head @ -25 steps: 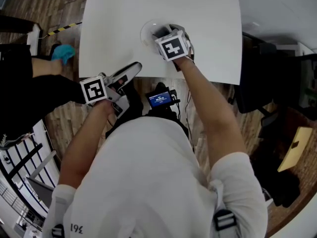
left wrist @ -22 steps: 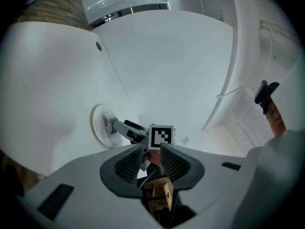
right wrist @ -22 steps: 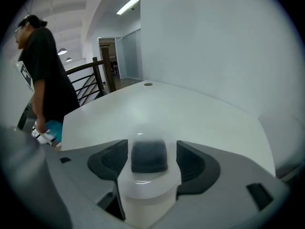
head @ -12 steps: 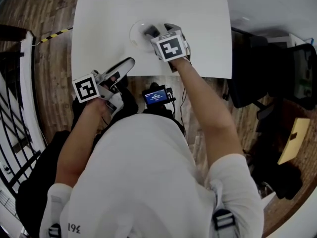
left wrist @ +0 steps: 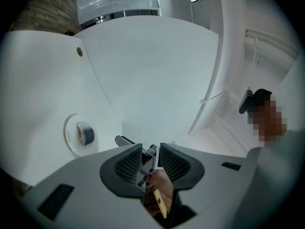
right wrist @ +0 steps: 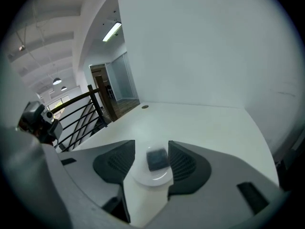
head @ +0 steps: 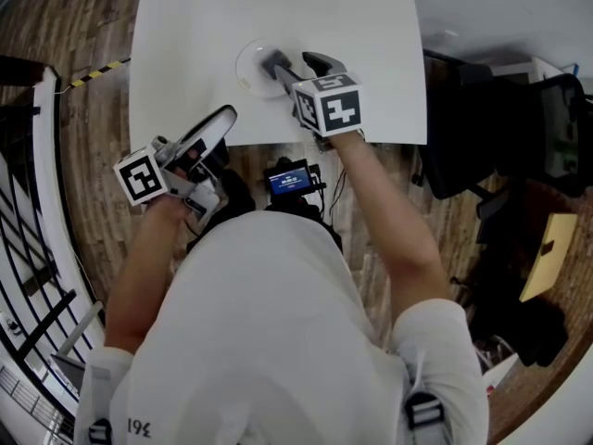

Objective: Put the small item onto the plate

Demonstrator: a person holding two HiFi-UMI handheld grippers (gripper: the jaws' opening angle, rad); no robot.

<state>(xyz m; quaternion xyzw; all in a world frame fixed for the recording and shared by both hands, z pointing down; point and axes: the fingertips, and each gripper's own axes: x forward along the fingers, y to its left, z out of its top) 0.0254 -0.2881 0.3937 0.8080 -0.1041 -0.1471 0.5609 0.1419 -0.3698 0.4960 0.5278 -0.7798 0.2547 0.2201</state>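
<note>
- Head view: a white table (head: pixel 371 26) fills the far part of the scene, with wooden floor (head: pixel 83 35) on its left. A round white plate (head: pixel 243 72) sits close to the table's near edge, left of centre. The small item (head: pixel 271 62), dark grey, lies on the plate.
- Head view: the right gripper (head: pixel 298 63) hangs over the table just right of the plate. Its marker cube (head: pixel 331 103) is on the near side, toward the person, and its jaws are apart.
- Head view: the left gripper (head: pixel 229 114) is held at the table's near edge, left of the plate and apart from it, pointing toward the far right. A small device with a lit blue screen (head: pixel 290 181) sits between the person's arms, on the near side of the table edge.
- Left gripper view: the jaws stand close together, with a narrow gap between the pads (left wrist: pixel 127 163), and they grip nothing. The plate is on the table to the left. The item rests on the plate's right half with nothing touching it.
- Right gripper view: the jaws are parted and have just been closing a little. Neither pad presses on anything.
- Right gripper view: plate and item show through the gap, beyond the tips and blurred. The item lies on the plate, nearer the right jaw's side. A dark railing (right wrist: pixel 81 113) stands at the far left.
</note>
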